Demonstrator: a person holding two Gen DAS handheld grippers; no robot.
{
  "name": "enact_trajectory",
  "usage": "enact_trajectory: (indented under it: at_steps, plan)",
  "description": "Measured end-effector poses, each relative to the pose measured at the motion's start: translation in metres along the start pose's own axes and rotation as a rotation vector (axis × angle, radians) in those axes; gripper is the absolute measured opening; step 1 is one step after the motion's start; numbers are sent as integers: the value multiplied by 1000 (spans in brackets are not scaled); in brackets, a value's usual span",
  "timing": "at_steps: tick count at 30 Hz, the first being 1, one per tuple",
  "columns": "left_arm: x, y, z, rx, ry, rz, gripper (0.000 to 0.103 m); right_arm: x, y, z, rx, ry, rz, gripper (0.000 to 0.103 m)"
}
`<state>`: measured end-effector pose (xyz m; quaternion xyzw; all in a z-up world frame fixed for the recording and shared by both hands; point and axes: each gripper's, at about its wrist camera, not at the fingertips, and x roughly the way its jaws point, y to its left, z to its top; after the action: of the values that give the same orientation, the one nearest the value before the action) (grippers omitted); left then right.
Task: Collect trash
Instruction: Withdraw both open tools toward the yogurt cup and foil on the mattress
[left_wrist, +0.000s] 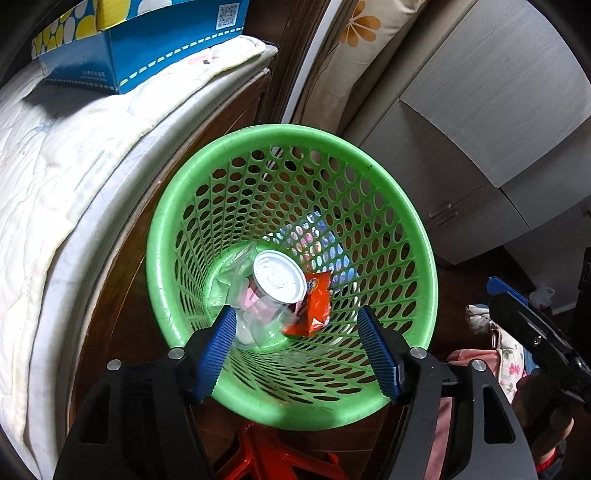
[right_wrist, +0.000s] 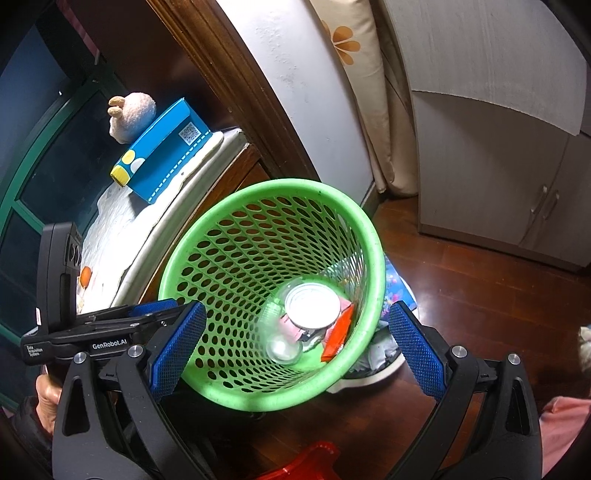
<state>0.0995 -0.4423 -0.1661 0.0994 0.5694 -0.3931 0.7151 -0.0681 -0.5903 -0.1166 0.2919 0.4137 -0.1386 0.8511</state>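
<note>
Nearest, left gripper (left_wrist: 297, 349) with ribbed blue pads spread wide over the near rim, nothing between them. Right gripper (right_wrist: 297, 343) likewise gaping and empty. Below both, round green perforated plastic basket (left_wrist: 369, 158) on dark wood floor. At its bottom: white-lidded can (left_wrist: 279, 276), crumpled clear plastic cup (left_wrist: 264, 321) touching it, orange snack wrapper (left_wrist: 314, 306) just beside. Farther left, white quilted mattress (left_wrist: 55, 192); on it, blue cardboard tissue box (left_wrist: 140, 48). Beyond, grey cabinet (right_wrist: 491, 155).
</note>
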Motion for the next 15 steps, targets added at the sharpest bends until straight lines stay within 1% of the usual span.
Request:
enact_trajectory:
  at_steps: [4, 7, 10, 15]
  plan:
    - [-13, 6, -5, -14, -18, -1, 66, -2, 4, -1, 2, -2, 12, 98]
    - [-32, 12, -11, -14, -53, 11, 66, -4, 11, 0, -13, -5, 20, 98]
    - [-53, 20, -16, -24, -86, 25, 66, -7, 23, 1, -34, -7, 34, 98]
    - [-89, 41, -29, -70, -146, 47, 66, -9, 50, 3, -85, -13, 63, 98]
